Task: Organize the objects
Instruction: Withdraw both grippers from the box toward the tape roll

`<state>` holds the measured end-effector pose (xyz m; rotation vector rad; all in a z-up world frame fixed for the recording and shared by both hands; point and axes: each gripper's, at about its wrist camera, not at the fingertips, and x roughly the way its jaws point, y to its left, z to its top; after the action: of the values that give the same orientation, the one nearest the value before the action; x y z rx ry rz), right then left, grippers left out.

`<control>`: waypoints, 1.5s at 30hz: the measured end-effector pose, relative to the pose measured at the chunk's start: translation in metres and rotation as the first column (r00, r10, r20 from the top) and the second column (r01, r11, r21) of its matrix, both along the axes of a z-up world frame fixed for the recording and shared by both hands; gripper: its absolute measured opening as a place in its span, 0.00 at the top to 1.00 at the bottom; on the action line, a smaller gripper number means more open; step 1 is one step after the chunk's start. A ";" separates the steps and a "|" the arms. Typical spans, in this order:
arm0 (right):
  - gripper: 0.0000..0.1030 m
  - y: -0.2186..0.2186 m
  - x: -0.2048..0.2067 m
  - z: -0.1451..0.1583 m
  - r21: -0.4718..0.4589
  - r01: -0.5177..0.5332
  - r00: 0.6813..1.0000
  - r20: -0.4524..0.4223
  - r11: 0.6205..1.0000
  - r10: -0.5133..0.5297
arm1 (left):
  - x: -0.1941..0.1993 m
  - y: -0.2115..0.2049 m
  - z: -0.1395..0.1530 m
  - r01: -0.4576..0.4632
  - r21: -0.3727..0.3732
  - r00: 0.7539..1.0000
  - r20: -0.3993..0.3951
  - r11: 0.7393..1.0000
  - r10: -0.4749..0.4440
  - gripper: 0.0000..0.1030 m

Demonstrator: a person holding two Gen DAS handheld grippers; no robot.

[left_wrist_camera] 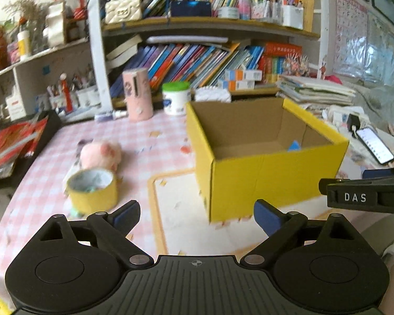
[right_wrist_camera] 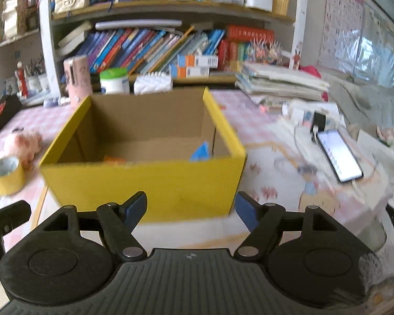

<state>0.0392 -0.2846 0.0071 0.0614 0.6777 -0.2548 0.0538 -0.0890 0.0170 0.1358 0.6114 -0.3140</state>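
Partly done, judging by contents: open yellow cardboard box [right_wrist_camera: 144, 181] mid-counter holds blue [right_wrist_camera: 201, 152] and orange [right_wrist_camera: 114, 159] pieces. Left of it, pink plush toy [left_wrist_camera: 101, 152] and yellow tape roll [left_wrist_camera: 92, 190] remain out. Left tongs [left_wrist_camera: 197, 216] and right tongs [right_wrist_camera: 191, 207] both wide, empty.

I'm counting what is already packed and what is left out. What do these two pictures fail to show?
- Box contents: both views, near wall hides most of the floor; only a blue piece and an orange edge peek out, too blurred to identify.
- Tape roll base, something green beside it: left view, left tongs cover it.
- Pink plush: blurred, shape unclear.
- Phone screen: text too small.
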 end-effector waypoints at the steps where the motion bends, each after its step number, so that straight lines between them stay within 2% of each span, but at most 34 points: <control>1: 0.27 0.005 -0.004 -0.003 0.003 -0.002 1.000 -0.013 1.000 0.002 | -0.004 0.004 -0.003 -0.002 0.004 1.000 -0.010 1.000 0.002 0.08; 6: 0.25 0.029 -0.019 -0.014 0.002 -0.028 0.998 -0.053 1.000 0.028 | -0.017 0.022 -0.012 -0.019 0.013 0.998 -0.054 1.000 0.020 0.08; 15: 0.23 0.067 -0.037 -0.027 0.016 -0.090 0.991 -0.102 0.996 0.091 | -0.038 0.051 -0.017 -0.051 0.026 0.995 -0.080 0.998 0.053 0.08; 27: 0.23 0.109 -0.045 -0.027 0.024 -0.163 0.981 -0.105 0.986 0.165 | -0.054 0.089 -0.016 -0.104 0.021 0.991 -0.081 0.994 0.105 0.07; 45: 0.22 0.165 -0.032 -0.024 0.026 -0.254 0.963 -0.090 0.967 0.256 | -0.051 0.145 -0.014 -0.182 0.016 0.981 -0.068 0.983 0.183 0.07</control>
<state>0.0068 -0.1196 -0.0164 -0.0245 0.7723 -0.0045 0.0025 0.0556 0.0031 0.0775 0.6892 -0.1384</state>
